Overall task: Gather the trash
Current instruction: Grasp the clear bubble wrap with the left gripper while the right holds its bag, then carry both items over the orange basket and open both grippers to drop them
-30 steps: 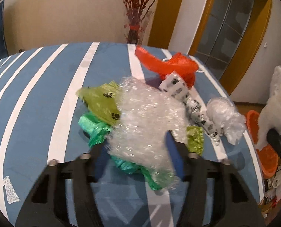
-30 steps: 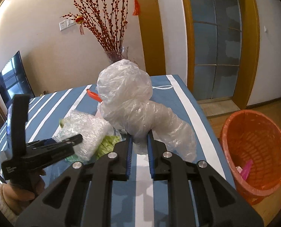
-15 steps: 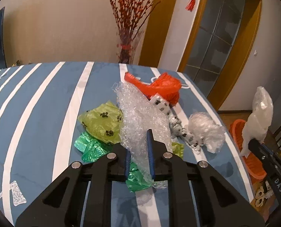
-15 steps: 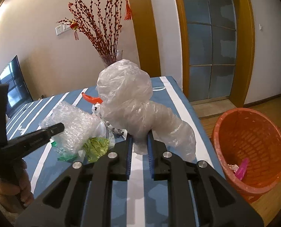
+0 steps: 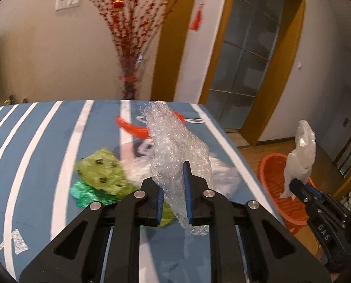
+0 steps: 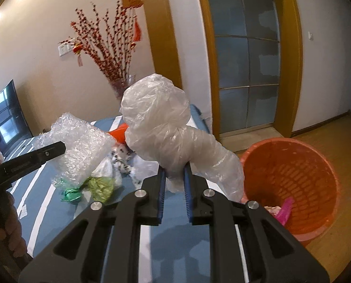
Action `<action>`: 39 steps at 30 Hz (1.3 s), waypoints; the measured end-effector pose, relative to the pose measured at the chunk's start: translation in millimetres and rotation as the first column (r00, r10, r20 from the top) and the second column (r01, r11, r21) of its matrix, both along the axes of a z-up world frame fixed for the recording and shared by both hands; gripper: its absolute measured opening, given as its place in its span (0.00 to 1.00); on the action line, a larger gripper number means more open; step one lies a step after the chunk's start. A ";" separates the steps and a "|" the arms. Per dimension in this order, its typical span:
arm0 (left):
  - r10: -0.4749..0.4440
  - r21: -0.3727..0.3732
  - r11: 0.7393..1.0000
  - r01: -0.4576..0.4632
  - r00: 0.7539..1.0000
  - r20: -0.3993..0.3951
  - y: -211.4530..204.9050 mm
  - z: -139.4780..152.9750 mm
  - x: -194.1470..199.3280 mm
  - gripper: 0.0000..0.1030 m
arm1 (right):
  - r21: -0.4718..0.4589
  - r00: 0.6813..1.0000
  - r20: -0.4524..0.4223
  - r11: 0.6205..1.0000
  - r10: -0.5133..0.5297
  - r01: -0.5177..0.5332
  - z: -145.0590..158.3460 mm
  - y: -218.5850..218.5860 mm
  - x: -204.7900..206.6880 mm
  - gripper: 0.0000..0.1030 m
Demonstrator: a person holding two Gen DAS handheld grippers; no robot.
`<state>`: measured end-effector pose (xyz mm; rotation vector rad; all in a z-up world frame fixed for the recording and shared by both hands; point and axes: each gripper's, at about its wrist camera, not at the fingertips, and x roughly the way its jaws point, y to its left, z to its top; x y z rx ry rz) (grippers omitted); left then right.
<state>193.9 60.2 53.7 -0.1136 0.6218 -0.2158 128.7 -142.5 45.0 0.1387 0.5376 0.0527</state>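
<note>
My left gripper [image 5: 174, 184] is shut on a sheet of clear bubble wrap [image 5: 175, 146] and holds it above the blue striped table [image 5: 40, 146]. The bubble wrap also shows in the right wrist view [image 6: 81, 141]. My right gripper [image 6: 174, 184] is shut on a crumpled clear plastic bag [image 6: 166, 132], held up near the table's right edge beside the orange trash basket [image 6: 291, 184]. The bag [image 5: 300, 151] and basket [image 5: 274, 188] show at the right of the left wrist view. Green bags [image 5: 99, 172], an orange bag [image 5: 133, 127] and white printed wrappers [image 6: 121, 162] lie on the table.
A vase of red branches [image 5: 130, 70] stands beyond the table's far edge. A glass door with a wooden frame [image 6: 246, 70] is behind the basket. Pink trash [image 6: 285, 210] lies inside the basket. A TV [image 6: 7, 118] is at the left wall.
My left gripper closed on the bubble wrap and lifted it off the pile. My right gripper carried the clear bag further right, closer to the orange basket.
</note>
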 end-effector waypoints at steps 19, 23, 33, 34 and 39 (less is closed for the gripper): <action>-0.248 -0.010 0.969 0.248 0.969 -0.011 -140.8 -7.2 3.4 0.14 | 0.059 0.971 0.005 0.970 -0.238 0.238 -5.2 -129.4 -25.0 0.15; -0.287 -0.010 0.958 0.287 0.958 -0.023 -165.1 -13.6 7.3 0.14 | 0.074 0.964 -0.009 0.961 -0.267 0.267 -12.2 -147.4 -21.3 0.15; -0.360 -0.011 0.933 0.360 0.931 -0.066 -213.9 -32.1 18.0 0.14 | 0.108 0.951 -0.035 0.945 -0.308 0.310 -30.8 -184.0 -9.9 0.15; -0.365 -0.011 0.931 0.365 0.929 -0.070 -217.8 -33.5 18.0 0.14 | 0.112 0.950 -0.038 0.943 -0.311 0.314 -31.9 -186.8 -7.3 0.15; -0.387 -0.017 0.922 0.387 0.918 -0.092 -235.2 -42.3 22.1 0.14 | 0.131 0.943 -0.046 0.934 -0.329 0.332 -38.4 -200.9 0.4 0.17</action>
